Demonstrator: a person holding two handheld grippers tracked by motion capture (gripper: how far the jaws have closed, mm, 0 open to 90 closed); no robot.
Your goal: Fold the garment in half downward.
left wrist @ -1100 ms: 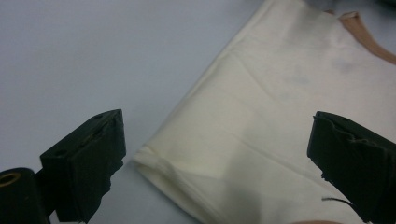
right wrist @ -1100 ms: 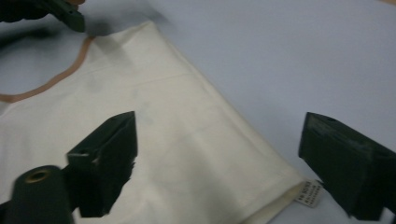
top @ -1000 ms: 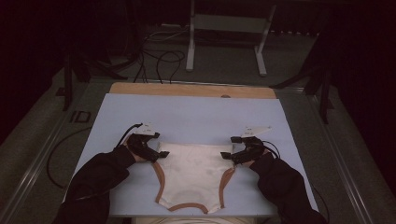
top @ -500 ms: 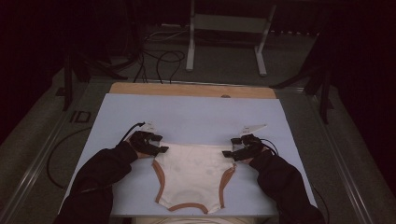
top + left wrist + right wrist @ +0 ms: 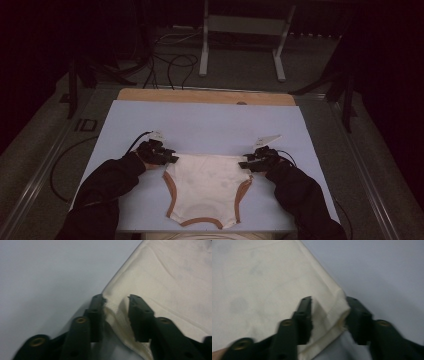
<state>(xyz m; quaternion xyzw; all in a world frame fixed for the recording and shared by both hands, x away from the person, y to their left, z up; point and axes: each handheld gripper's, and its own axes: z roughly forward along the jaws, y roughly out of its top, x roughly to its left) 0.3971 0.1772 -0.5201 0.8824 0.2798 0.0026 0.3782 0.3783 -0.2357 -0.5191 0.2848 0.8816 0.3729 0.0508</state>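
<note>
A cream pair of briefs (image 5: pixel 205 187) with brown leg trim lies flat on the pale blue mat (image 5: pixel 210 125), waistband towards the far side. My left gripper (image 5: pixel 165 156) is at the waistband's left corner. In the left gripper view the gripper (image 5: pixel 115 308) stands open, its jaws astride the slightly raised cloth corner (image 5: pixel 113 312). At the right corner my right gripper (image 5: pixel 247 164) is also open (image 5: pixel 328 310), and the folded corner (image 5: pixel 337 307) lies between its jaws, against the right one.
The mat covers a wooden table whose bare far edge (image 5: pixel 205 96) shows. Beyond it a metal stand (image 5: pixel 240 45) and cables (image 5: pixel 170 65) sit on the floor. Dark sleeves (image 5: pixel 105 190) come in from the bottom.
Both grippers have shifted a little inward onto the waistband corners. The briefs lie much as before.
</note>
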